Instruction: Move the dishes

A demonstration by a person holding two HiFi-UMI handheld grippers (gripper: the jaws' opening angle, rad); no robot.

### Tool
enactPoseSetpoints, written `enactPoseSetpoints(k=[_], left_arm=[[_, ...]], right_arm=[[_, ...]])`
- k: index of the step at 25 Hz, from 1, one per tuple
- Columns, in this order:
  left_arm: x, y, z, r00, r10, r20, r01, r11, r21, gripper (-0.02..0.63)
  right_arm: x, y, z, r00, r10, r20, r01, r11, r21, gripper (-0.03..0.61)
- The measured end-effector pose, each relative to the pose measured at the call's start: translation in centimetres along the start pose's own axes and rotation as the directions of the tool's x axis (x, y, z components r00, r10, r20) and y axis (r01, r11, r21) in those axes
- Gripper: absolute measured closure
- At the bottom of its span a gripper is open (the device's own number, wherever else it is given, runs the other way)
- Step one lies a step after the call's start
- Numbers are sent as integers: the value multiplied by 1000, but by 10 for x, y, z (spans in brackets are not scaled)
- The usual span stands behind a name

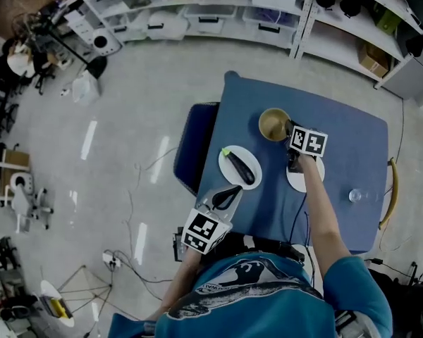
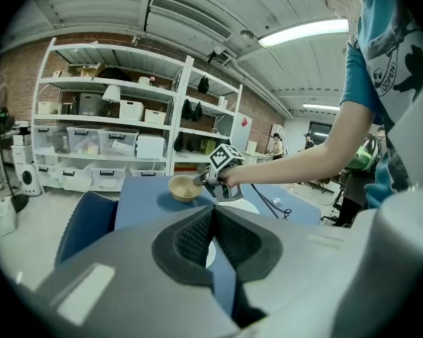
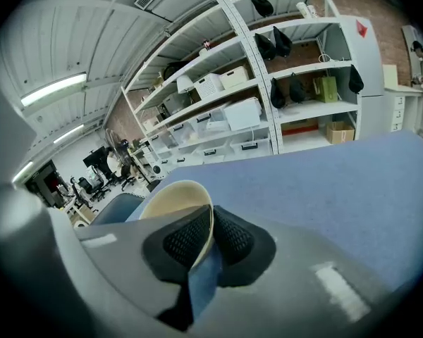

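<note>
A tan bowl (image 1: 273,124) stands on the blue table (image 1: 345,146) at the far middle. My right gripper (image 1: 291,135) is shut on its right rim. In the right gripper view the bowl's wall (image 3: 170,197) runs between the pads (image 3: 188,234). Nearer lies a white plate (image 1: 229,156) with a dark eggplant (image 1: 242,167) on it. My left gripper (image 1: 230,196) sits at that plate's near edge with its jaws together and nothing held. A sliver of white plate (image 2: 207,251) shows below the pads (image 2: 190,239). The bowl (image 2: 182,187) and right gripper (image 2: 199,180) show beyond.
A second white plate (image 1: 296,180) lies under my right forearm. A clear glass (image 1: 354,196) stands near the table's right front. A dark blue chair (image 1: 195,144) is tucked at the table's left side. Shelves with bins (image 1: 197,16) line the far wall.
</note>
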State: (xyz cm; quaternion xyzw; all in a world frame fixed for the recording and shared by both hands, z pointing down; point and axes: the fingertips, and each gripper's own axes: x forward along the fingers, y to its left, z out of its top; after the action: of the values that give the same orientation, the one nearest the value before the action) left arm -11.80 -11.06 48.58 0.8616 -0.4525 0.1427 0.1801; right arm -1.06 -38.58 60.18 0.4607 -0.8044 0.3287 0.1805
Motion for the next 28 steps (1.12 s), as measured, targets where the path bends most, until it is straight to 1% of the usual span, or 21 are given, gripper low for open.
enactPoseSetpoints(k=[3,6,11,13,15,16,20,22,25,28], left_arm=[[-8,7,-4,1000,18,-2,-18,1000,-14,600],[-9,10,-6,1000,31,2,-31,999,-23,600],[-6,9,-8,1000,27,3,-27,999,-32,600],[-8,8,-7,1000,22,1,-22,999,-30,600],[-11,8,-5,1000,18,9,-18,999,-27,600],[-13,8,-6,1000,16,13,-16,999,-28,600],[-17,12,-8,1000,15,16,-15,999,-29,600],[-18,13,-8,1000,11,20,-10,1000,-25,600],[-17,13,-4,1000,-6,27,7,1000,-17,600],[-16,10,-1,999,-38,33,39,999,-7,600]], right_arm=[[9,-3,-4,1000,-22,-15,22,999,24,560],[10,-10,-4,1000,-22,-10,23,998,59,560],[11,-14,-3,1000,-2,-13,2,999,45,554],[11,-11,-2,1000,9,-16,-8,999,33,529],[10,-9,-2,1000,11,-20,-11,1000,24,449],[9,-8,-4,1000,7,-22,-7,1000,19,426],[-3,-7,-2,1000,-8,-4,8,1000,6,414],[-15,-1,2,1000,8,22,-8,1000,8,413],[-37,15,9,996,56,68,-56,998,1,413],[-64,36,13,988,106,112,-102,994,-37,413]])
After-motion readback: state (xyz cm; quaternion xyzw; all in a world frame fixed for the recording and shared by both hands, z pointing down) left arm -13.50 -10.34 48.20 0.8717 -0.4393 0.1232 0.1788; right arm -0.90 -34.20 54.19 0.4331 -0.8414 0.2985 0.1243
